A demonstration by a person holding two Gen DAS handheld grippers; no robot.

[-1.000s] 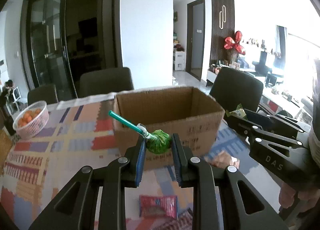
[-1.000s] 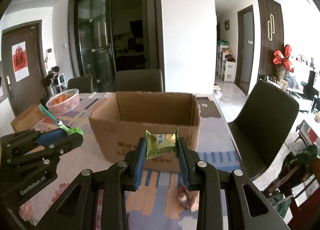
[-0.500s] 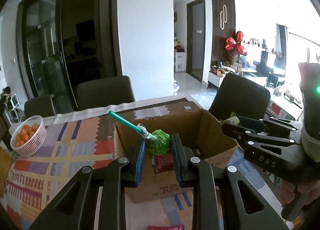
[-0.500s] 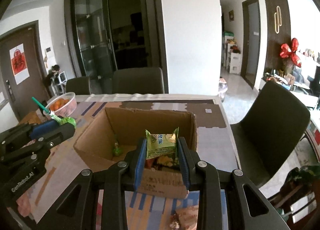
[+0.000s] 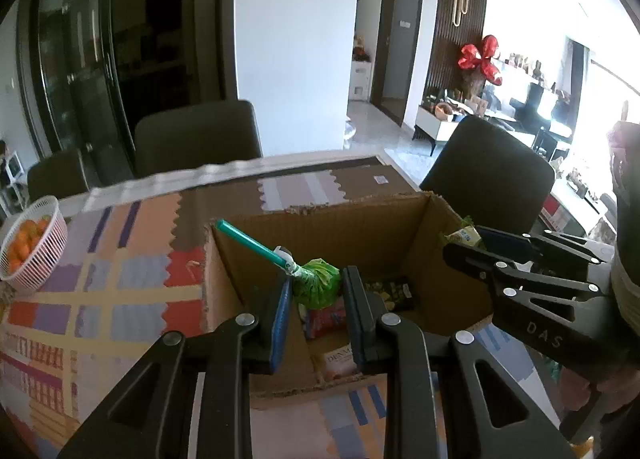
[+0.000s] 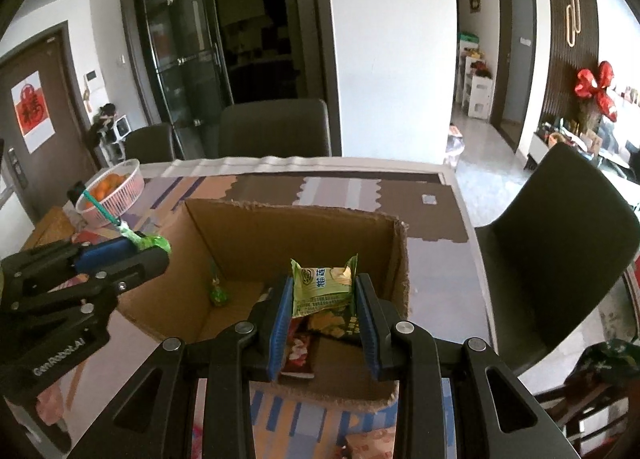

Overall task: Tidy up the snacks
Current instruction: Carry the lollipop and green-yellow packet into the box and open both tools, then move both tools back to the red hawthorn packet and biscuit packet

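Over the box (open): gripped lollipop, packet.

**Where we find everything**

We see the cardboard box on the table, snack packets inside it. The fruit basket sits far left; chairs stand behind and right of the table.
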